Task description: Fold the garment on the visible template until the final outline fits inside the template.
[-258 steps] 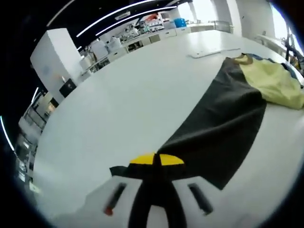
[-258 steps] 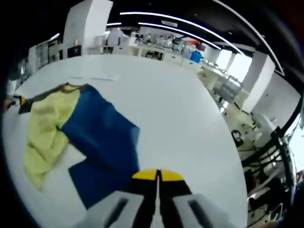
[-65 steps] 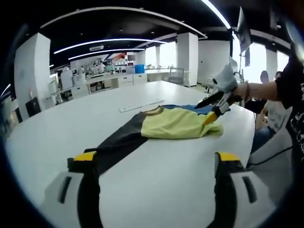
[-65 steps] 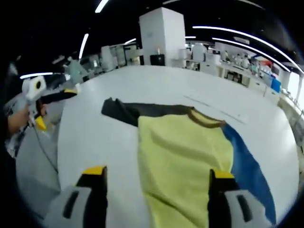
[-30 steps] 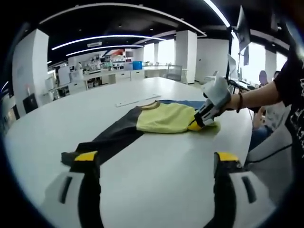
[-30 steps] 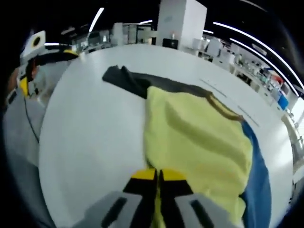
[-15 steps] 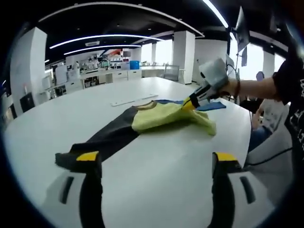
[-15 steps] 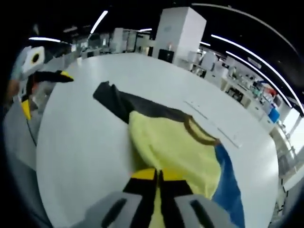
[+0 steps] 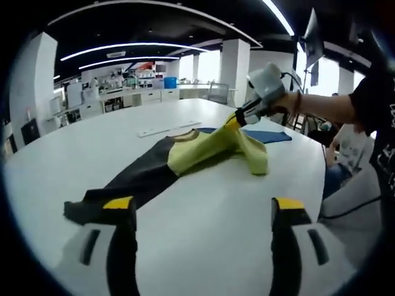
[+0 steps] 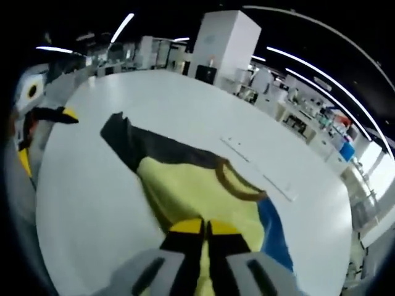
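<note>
Two grippers in play. Going left to right in the left gripper view: my left gripper [image 9: 200, 213] sits low over the white tabletop [image 9: 203, 185], jaws wide apart, nothing between them. Ahead-left lies the black sleeve [image 9: 117, 185] of the garment [image 9: 185, 154], flat on the tabletop, its cuff end just ahead of my left-hand jaw. The sleeve runs diagonally up-right into the yellow body panel [image 9: 210, 148]. Further right, my right gripper [image 9: 237, 120] holds the yellow panel's edge lifted off the tabletop, fabric draping down from it. Beyond it a blue sleeve [image 9: 265, 135] lies flat. A pale strip [image 9: 168, 128] sits past the collar; can't tell if it marks the template.

Right gripper view: left gripper [image 10: 46, 132] at far left, well apart from the cloth. Black sleeve [image 10: 142, 148] points toward it, then the yellow panel [image 10: 185, 185] with brown collar [image 10: 237, 185], blue sleeve [image 10: 271, 231] to the right. Right gripper [image 10: 205, 231] jaws together, clamped on yellow fabric.

My read: the garment's long axis runs sleeve to sleeve, black end nearest my left gripper. The coming fold likely carries the lifted yellow edge toward the collar. Fold not finished.
</note>
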The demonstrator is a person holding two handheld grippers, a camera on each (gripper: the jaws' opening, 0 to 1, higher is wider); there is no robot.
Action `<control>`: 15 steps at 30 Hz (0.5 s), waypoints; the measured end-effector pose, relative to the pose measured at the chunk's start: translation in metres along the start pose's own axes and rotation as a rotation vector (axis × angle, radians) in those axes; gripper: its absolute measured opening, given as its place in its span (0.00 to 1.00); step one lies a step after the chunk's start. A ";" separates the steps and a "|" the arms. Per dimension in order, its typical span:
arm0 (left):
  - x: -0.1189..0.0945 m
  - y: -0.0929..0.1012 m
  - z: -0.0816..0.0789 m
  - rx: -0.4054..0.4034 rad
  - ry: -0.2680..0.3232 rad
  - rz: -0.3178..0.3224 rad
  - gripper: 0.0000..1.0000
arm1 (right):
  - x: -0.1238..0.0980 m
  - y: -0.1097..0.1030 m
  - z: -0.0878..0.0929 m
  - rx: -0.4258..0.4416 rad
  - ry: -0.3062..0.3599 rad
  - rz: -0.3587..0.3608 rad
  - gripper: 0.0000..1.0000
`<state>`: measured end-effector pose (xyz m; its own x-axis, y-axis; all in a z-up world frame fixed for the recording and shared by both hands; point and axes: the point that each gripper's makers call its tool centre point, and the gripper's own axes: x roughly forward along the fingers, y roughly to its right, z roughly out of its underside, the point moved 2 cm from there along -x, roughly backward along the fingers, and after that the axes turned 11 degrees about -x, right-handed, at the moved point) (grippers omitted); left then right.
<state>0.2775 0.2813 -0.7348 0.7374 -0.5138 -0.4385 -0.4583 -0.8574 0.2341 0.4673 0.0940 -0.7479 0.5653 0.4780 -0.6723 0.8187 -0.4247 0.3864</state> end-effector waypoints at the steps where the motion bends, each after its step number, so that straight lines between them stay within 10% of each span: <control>1: 0.002 -0.001 0.000 -0.002 0.000 0.002 0.86 | 0.002 0.003 -0.001 -0.007 -0.002 0.003 0.00; 15: 0.052 -0.003 -0.006 -0.040 0.022 0.053 0.71 | 0.038 0.019 0.009 0.004 -0.056 0.014 0.00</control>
<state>0.3206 0.2571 -0.7530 0.7235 -0.5587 -0.4054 -0.4772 -0.8292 0.2912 0.5033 0.0969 -0.7716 0.5702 0.4279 -0.7013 0.8102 -0.4341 0.3939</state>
